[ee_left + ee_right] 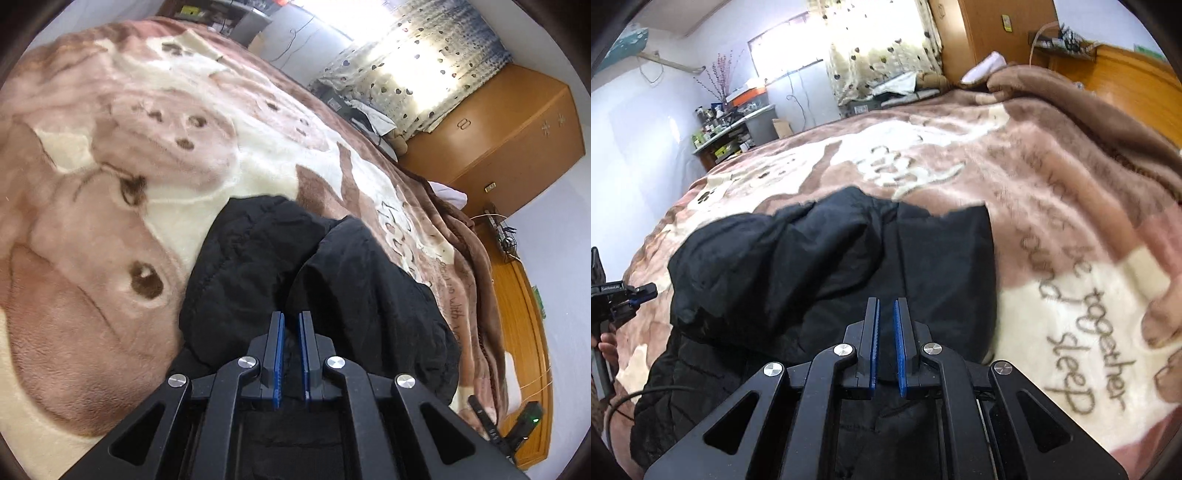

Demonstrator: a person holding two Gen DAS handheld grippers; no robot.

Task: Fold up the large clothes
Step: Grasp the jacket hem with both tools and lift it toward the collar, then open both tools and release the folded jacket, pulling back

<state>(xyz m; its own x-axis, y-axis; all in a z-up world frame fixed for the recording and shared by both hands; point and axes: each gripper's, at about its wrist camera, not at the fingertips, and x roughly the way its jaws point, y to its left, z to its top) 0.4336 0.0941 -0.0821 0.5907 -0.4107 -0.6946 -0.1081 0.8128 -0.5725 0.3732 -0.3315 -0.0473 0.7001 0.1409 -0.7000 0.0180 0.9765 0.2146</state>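
Observation:
A black quilted jacket [295, 266] lies bunched on a brown and cream plush blanket [110, 184] that covers the bed. My left gripper [291, 315] hovers over the jacket's near part, its blue-padded jaws a narrow gap apart and holding nothing. In the right wrist view the jacket [812, 258] lies partly folded, a flat panel on its right side. My right gripper [886, 302] is above it, jaws a narrow gap apart, empty. The left gripper [646, 291] shows at the left edge of the right wrist view, beside the jacket.
The blanket [1052, 221] spreads wide to the right of the jacket. A wooden wardrobe [509, 129] and a curtained window [879, 40] stand beyond the bed. A cluttered shelf [720, 133] is at the far left. A wooden headboard [1126, 77] is at the right.

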